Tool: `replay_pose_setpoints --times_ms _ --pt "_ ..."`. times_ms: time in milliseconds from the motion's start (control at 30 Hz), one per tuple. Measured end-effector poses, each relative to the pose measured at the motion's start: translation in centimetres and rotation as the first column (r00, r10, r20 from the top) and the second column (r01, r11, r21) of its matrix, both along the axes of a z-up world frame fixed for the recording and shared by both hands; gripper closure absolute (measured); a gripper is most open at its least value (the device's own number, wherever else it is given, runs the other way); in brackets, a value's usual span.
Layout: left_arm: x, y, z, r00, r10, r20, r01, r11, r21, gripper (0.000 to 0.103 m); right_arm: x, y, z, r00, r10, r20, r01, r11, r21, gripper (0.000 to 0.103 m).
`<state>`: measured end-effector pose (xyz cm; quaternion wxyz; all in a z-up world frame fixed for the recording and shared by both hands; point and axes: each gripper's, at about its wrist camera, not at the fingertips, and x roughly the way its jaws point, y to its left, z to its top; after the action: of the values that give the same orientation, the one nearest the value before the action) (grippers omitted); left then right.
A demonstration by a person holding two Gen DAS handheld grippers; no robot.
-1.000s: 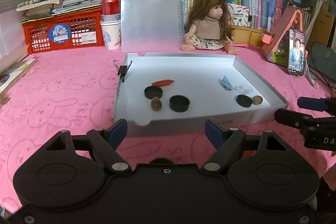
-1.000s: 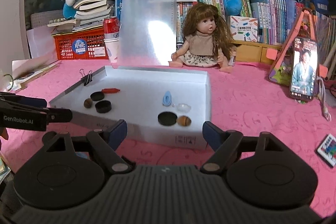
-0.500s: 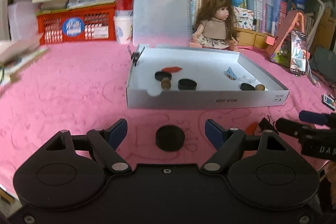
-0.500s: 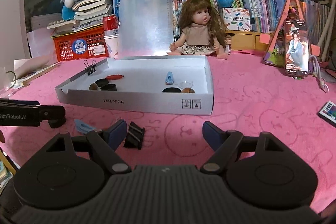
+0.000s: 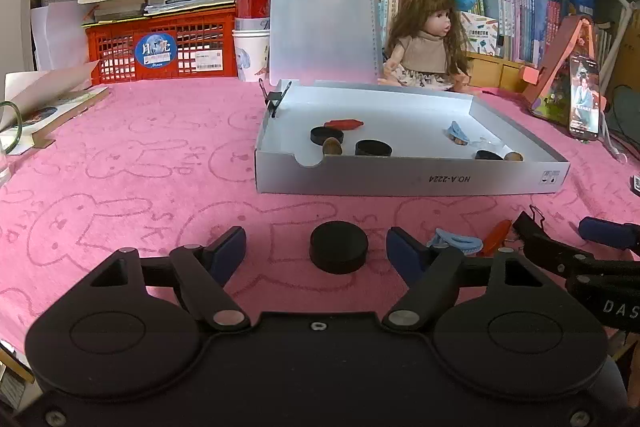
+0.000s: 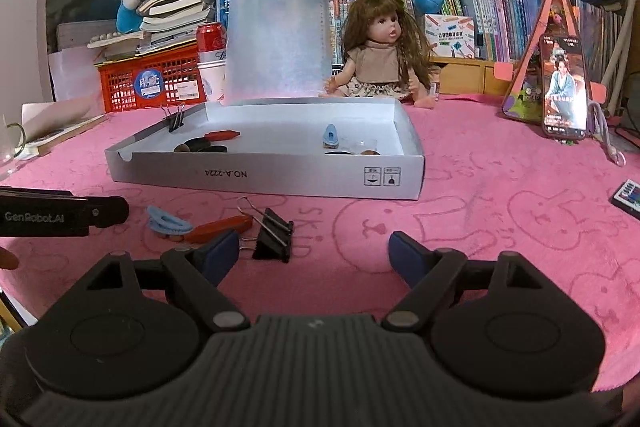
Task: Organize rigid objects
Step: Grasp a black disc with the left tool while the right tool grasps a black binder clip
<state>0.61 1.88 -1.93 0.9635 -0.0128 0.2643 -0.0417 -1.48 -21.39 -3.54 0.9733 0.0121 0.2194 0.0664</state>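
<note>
The left gripper (image 5: 316, 251) was wide open and held nothing. A round black plastic puck (image 5: 338, 252) lay flat on the pink bunny cloth (image 5: 140, 155), right between its blue finger pads (image 5: 228, 253) but not touching them. Just past its right finger lay a light blue plastic clip (image 5: 454, 242) and a thin orange-red plastic piece (image 5: 495, 235), whose long side pointed away and to the right.

The right gripper (image 6: 314, 257) was wide open too and held nothing. A black metal binder clip (image 6: 273, 240) sat just beside its left finger, with its wire handles pointing away to the left. A bit further left lay the orange-red piece (image 6: 219, 227) and the blue clip (image 6: 167, 221).

Further out in front of both grippers sat a flat white cardboard box (image 5: 400, 179), its long side running left to right. Inside it were more small black pucks (image 5: 373, 147), a red piece (image 5: 343, 124) and a blue clip (image 5: 458, 131). Behind the box sat a doll with long brown hair (image 6: 380, 55).
</note>
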Motion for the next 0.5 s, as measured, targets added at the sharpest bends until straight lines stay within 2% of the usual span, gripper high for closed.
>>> replay_pose_setpoints --times_ms 167,500 --pt "0.1 -0.2 -0.1 1.000 0.000 0.002 0.000 1.000 0.012 0.032 -0.1 1.3 -0.2 1.000 0.004 0.028 -0.002 0.997 -0.076 0.013" --pt "0.0 -0.7 -0.3 0.999 -0.029 0.017 0.028 0.999 0.034 0.044 0.1 2.4 -0.3 0.999 -0.012 0.048 0.016 0.996 -0.083 0.013"
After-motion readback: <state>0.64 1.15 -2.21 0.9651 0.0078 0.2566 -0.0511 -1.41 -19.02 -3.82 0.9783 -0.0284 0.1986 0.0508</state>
